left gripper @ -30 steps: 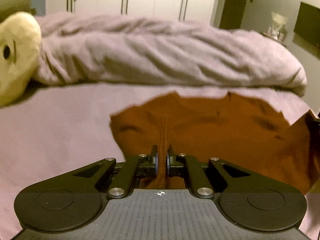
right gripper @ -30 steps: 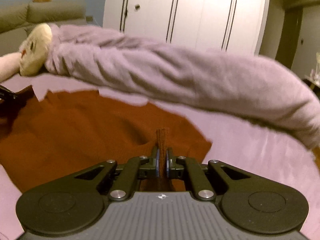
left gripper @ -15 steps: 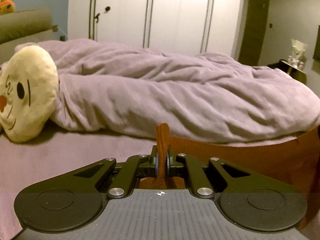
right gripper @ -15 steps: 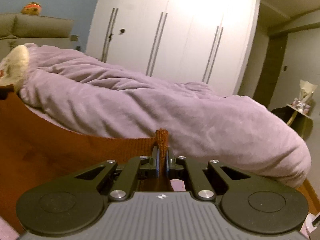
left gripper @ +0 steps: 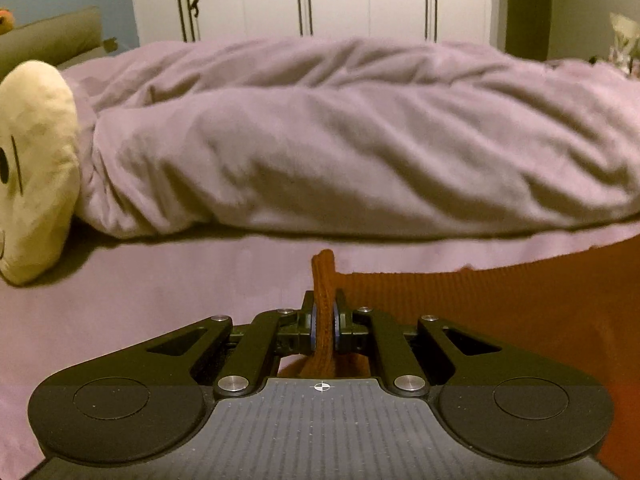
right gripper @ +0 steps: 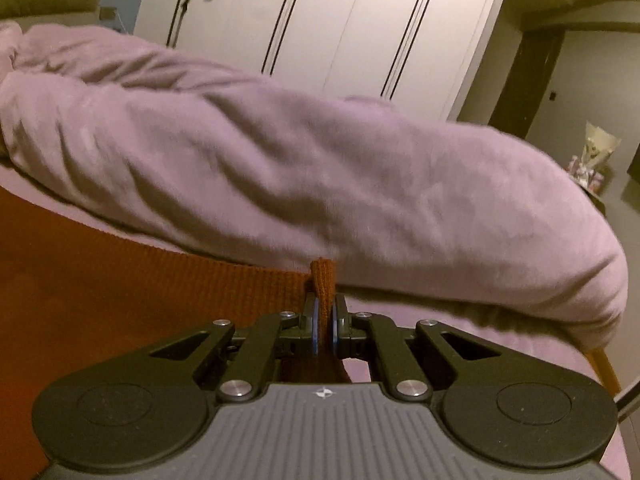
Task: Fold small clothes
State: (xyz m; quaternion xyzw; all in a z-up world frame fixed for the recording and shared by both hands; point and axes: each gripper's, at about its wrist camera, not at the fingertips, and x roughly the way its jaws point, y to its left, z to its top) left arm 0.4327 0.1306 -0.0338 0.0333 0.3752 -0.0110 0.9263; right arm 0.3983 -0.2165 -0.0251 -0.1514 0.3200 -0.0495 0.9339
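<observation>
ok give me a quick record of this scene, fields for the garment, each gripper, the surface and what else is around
garment: rust-orange knit, stretched between both grippers
left gripper: shut on a bunched edge of the knit
right gripper: shut on another bunched edge
surface: bed with lilac sheet
behind: rumpled lilac duvet
far left: cream plush toy beside the duvet
background: white wardrobe

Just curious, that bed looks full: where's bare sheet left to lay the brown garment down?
Bare sheet lies between the rolled duvet, the plush toy and the garment; another patch sits under the duvet's end. Further back is crowded.
</observation>
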